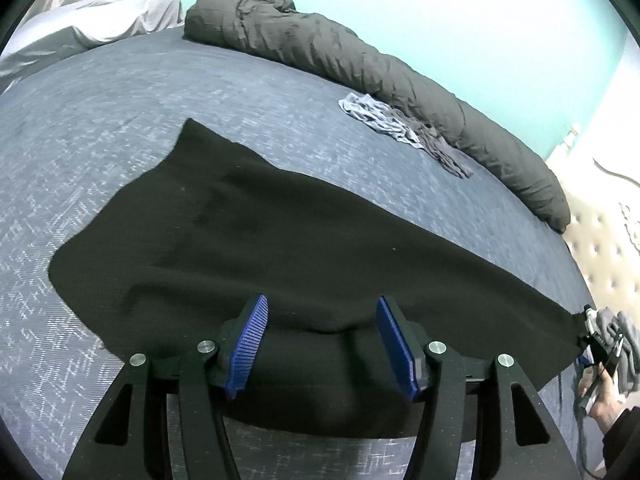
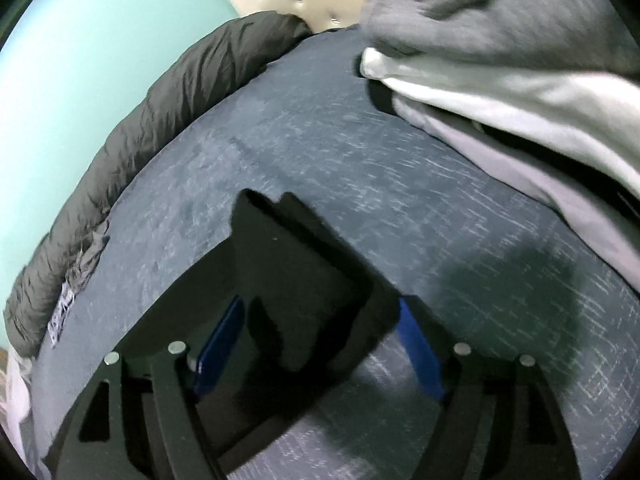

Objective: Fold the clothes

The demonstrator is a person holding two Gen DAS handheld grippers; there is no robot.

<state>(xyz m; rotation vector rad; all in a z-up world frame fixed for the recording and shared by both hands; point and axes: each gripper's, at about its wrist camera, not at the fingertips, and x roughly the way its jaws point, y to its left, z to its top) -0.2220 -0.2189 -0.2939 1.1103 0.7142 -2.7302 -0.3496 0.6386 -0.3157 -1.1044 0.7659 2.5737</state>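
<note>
Both tools are released: left tool (image 1: pixel 322 338) and right tool (image 2: pixel 320 344) hover spread over the flat black knit garment (image 1: pixel 280 232) on the blue-grey bed (image 1: pixel 100 120).

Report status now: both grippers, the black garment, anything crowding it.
Left gripper and right gripper open, astride black garment edge. Garment spread flat on bed. Clothes pile nearby, clear.

Rolled grey duvet (image 1: pixel 360 60) against teal wall (image 1: pixel 480 20)

A blue-grey bed (image 1: pixel 120 92) bears a black garment (image 1: pixel 248 232) and grey duvet (image 1: pixel 360 60).
</note>
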